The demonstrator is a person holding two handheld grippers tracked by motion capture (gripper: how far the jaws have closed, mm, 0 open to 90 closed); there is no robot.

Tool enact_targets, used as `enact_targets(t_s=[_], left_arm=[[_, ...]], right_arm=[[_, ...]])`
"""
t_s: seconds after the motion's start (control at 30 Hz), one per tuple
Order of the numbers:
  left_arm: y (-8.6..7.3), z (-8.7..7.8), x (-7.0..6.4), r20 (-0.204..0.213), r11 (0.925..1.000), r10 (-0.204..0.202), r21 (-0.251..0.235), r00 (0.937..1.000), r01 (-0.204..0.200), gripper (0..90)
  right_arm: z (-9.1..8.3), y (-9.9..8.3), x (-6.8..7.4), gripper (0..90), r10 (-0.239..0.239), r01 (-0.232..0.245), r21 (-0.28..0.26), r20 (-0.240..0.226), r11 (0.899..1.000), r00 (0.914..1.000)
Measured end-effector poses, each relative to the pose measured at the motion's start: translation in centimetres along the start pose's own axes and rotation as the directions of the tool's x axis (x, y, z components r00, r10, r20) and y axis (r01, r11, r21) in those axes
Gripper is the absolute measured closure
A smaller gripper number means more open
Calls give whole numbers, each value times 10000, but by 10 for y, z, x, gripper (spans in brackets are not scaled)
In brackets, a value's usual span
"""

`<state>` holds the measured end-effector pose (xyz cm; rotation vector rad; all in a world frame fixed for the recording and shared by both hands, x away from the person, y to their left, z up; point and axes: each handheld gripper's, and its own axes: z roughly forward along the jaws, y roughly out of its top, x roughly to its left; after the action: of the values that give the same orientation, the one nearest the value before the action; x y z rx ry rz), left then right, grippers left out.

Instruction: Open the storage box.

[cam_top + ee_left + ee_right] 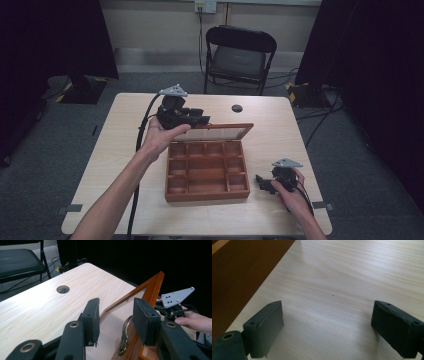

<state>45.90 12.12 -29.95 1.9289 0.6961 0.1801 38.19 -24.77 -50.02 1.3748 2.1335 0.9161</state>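
Note:
A brown wooden box with several empty compartments stands in the middle of the table, its glass-paned lid raised at the far side. My left gripper is at the lid's left end, held above the table. In the left gripper view my left gripper is open, its jaws on either side of the lid's frame and a brass clasp. My right gripper rests low on the table just right of the box. It is open over bare wood, with the box wall beside it.
The light wooden table has a round cable hole behind the box. A black folding chair stands beyond the far edge. Dark curtains hang on both sides. The other hand and its gripper's grey plate show past the lid.

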Motion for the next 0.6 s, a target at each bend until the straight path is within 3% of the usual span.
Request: enact_targets(t_s=[0.6], left_arm=[[0,0,0,25,10000,-3,-10,10000,3,576]], right_arm=[[0,0,0,100,-1,1,-2,0,10000,10000]])
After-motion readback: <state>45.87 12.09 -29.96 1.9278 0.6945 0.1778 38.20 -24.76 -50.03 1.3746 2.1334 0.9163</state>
